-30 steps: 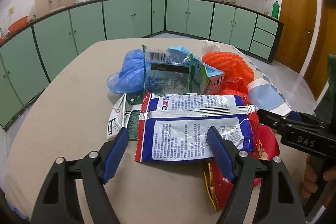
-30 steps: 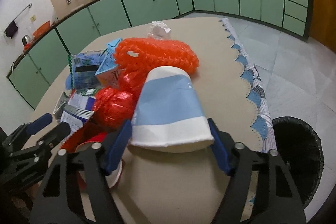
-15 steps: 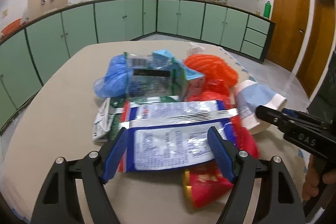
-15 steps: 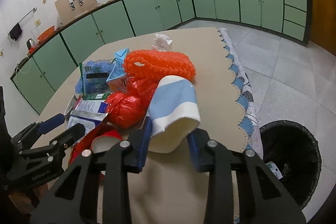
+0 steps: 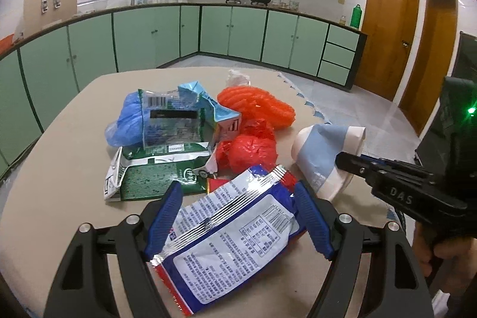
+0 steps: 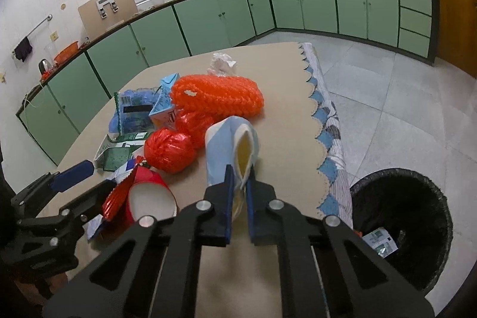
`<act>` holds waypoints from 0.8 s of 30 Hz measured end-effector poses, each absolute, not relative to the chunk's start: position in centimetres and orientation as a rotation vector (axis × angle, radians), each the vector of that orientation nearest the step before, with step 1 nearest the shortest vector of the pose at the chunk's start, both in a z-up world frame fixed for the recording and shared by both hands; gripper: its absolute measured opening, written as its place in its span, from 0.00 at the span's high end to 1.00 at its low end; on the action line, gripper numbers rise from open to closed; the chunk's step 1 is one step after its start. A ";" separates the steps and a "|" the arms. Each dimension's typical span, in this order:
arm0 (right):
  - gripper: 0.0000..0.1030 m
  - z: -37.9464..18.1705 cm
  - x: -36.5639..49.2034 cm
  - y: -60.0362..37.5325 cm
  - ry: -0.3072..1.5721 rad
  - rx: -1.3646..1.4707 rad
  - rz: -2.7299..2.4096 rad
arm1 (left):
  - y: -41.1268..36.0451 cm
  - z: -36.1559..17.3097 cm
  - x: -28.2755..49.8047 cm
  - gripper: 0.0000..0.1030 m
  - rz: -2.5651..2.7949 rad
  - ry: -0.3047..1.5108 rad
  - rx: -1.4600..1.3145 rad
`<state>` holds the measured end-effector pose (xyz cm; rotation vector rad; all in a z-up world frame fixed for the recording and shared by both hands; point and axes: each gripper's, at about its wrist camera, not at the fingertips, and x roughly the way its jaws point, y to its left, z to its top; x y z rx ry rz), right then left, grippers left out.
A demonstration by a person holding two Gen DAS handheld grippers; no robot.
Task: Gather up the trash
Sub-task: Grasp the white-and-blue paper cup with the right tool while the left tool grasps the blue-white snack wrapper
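Note:
A heap of trash lies on the beige table. My right gripper is shut on a blue-and-white paper cup, squashed flat and lifted off the table; the cup also shows in the left wrist view. My left gripper is open, its blue pads on either side of a blue, white and red snack wrapper that tilts up between them. A black bin stands on the floor right of the table.
The heap holds a red plastic ball, orange mesh, a blue bag, a green packet, a carton and a red cup. Green cabinets line the walls.
My right gripper has shut on the paper cup, squashed it and lifted it. My left gripper has moved in around the snack wrapper, which has tilted and lies nearer.

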<state>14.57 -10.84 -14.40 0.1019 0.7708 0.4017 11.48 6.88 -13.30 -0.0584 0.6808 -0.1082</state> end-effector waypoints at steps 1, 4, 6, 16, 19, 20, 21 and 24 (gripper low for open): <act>0.93 -14.4 14.6 -10.9 0.770 0.105 0.403 | 6.9 -13.3 11.4 0.26 -0.108 0.682 -0.059; 0.93 -14.5 14.5 -10.9 0.767 0.107 0.402 | 7.1 -13.3 11.2 0.26 -0.108 0.685 -0.067; 0.93 -14.5 14.4 -10.9 0.764 0.112 0.401 | 7.2 -13.1 11.0 0.26 -0.109 0.677 -0.072; 0.95 -13.9 14.3 -11.0 0.750 0.096 0.387 | 7.5 -11.8 9.9 0.26 -0.132 0.647 -0.089; 0.95 -13.8 14.2 -11.1 0.750 0.104 0.388 | 7.4 -11.7 9.2 0.26 -0.145 0.653 -0.075; 0.95 -13.8 14.1 -11.1 0.747 0.104 0.389 | 7.2 -11.9 9.1 0.26 -0.145 0.658 -0.069; 0.95 -13.7 14.1 -11.0 0.746 0.101 0.387 | 7.0 -12.2 9.0 0.26 -0.142 0.666 -0.060; 0.95 -13.6 13.9 -11.1 0.747 0.108 0.383 | 6.7 -12.9 9.2 0.26 -0.130 0.680 -0.050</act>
